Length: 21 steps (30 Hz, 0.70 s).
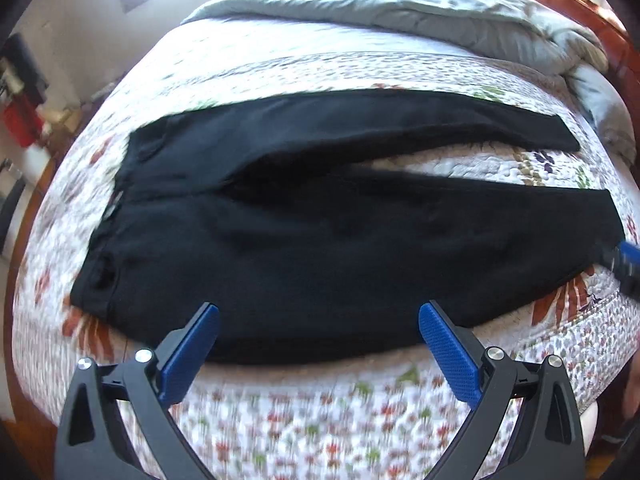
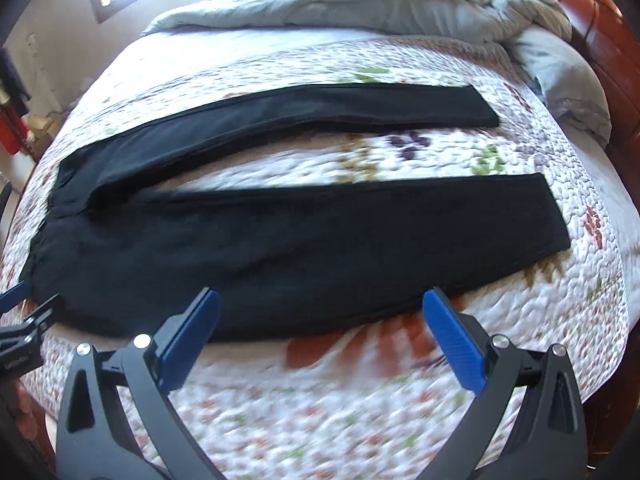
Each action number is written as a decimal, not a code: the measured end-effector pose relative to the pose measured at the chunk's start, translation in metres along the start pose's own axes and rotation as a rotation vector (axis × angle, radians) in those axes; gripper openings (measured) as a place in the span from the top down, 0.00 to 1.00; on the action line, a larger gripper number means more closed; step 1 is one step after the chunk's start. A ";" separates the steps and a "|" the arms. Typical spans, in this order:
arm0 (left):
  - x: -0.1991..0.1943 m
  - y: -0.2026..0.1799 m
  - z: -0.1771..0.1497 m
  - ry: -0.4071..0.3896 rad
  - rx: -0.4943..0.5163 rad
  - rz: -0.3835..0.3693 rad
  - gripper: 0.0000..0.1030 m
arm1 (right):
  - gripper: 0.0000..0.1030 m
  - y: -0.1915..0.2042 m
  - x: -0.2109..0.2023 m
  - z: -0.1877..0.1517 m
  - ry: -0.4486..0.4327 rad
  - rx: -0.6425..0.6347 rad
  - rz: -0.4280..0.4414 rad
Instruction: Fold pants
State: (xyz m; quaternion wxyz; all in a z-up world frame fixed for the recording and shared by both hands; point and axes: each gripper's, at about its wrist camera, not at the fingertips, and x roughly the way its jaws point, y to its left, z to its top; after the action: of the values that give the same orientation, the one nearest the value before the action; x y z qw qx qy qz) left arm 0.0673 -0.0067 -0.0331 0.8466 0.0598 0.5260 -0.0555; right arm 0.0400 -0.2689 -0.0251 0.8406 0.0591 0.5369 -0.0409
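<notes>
The left gripper (image 1: 319,312) is spread wide, its two blue pads far apart and gripping nothing. It is held low over the near edge of the bed, aimed across the quilt, with its fingertips framing the near hem of the black pants (image 1: 320,240) around the seat and thigh. Whether the tips touch the cloth cannot be told.

The right gripper (image 2: 321,296) is likewise wide, nothing between its pads, and it hovers at the same near edge, further toward the leg ends. Its tips sit just at the near border of the nearer trouser leg.

Each gripper shows in the other's view: the right one (image 1: 624,264) at the cuff end of the near leg, the left one (image 2: 20,312) by the waist corner.

The pants (image 2: 280,248) lie flat and spread on the floral quilt (image 2: 320,400), waistband toward the left edge of the bed, both legs running toward the right edge. The legs part in a narrow V, with quilt showing between them.

Beyond the far leg, a rumpled pale grey duvet (image 1: 400,12) is heaped along the far edge, against the wooden bed frame (image 1: 616,44).
</notes>
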 end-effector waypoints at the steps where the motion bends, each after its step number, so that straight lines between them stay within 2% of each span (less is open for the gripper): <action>1: 0.004 -0.003 0.012 -0.008 0.015 -0.003 0.03 | 0.02 -0.014 0.006 0.012 0.001 0.010 -0.002; 3: 0.013 -0.009 0.039 -0.022 0.030 -0.020 0.03 | 0.02 -0.050 0.023 0.048 0.013 0.020 -0.005; 5: 0.027 -0.015 0.067 -0.016 0.031 -0.091 0.03 | 0.02 -0.088 0.047 0.088 0.040 0.027 0.000; 9: 0.068 -0.024 0.125 0.028 -0.009 -0.351 0.03 | 0.02 -0.162 0.096 0.160 0.096 0.106 0.042; 10: 0.078 -0.025 0.137 0.033 -0.038 -0.382 0.03 | 0.02 -0.177 0.108 0.174 0.113 0.116 0.052; 12: 0.101 -0.032 0.161 0.054 -0.070 -0.371 0.03 | 0.02 -0.203 0.134 0.201 0.140 0.111 0.020; 15: 0.128 -0.049 0.192 0.051 -0.038 -0.335 0.03 | 0.02 -0.232 0.172 0.227 0.193 0.084 -0.039; 17: 0.141 -0.062 0.206 0.039 -0.003 -0.322 0.03 | 0.02 -0.249 0.192 0.238 0.213 0.099 -0.011; 21: 0.166 -0.080 0.230 0.064 0.046 -0.325 0.03 | 0.02 -0.258 0.217 0.248 0.245 0.092 0.083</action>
State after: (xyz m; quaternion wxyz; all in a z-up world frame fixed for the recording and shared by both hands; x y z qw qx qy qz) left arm 0.3311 -0.1280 -0.0841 0.8076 -0.0050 0.5541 -0.2016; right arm 0.3199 -0.5608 -0.1333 0.7660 0.1241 0.6304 -0.0229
